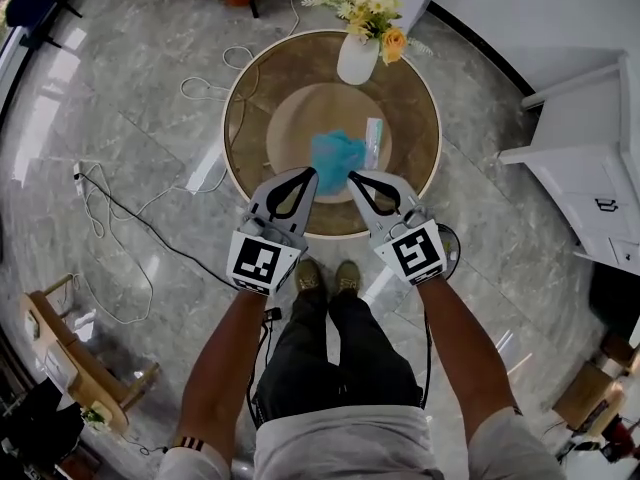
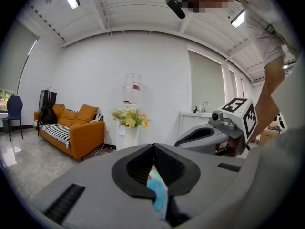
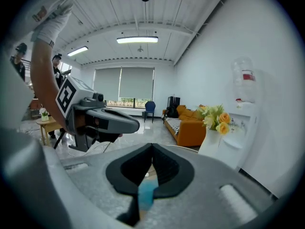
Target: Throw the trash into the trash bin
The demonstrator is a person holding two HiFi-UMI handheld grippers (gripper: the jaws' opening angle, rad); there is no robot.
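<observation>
Both your tongs point at the same blue crumpled wrapper, one on each side of it, tips close together over the near part of the round table. Left tongs: jaws pressed together at the tip, pinching a blue and white edge of the wrapper, which shows in the gap just behind the tip in the left gripper view. Right tongs: jaws likewise closed, with a blue bit of the same wrapper caught between them. The wrapper bunches just ahead of both tips, low over the table's lighter inner disc. A small pale packet lies just beyond the right tongs' tip, beside the wrapper. A white vase of yellow flowers stands well ahead of both tips, at the table's far edge.
</observation>
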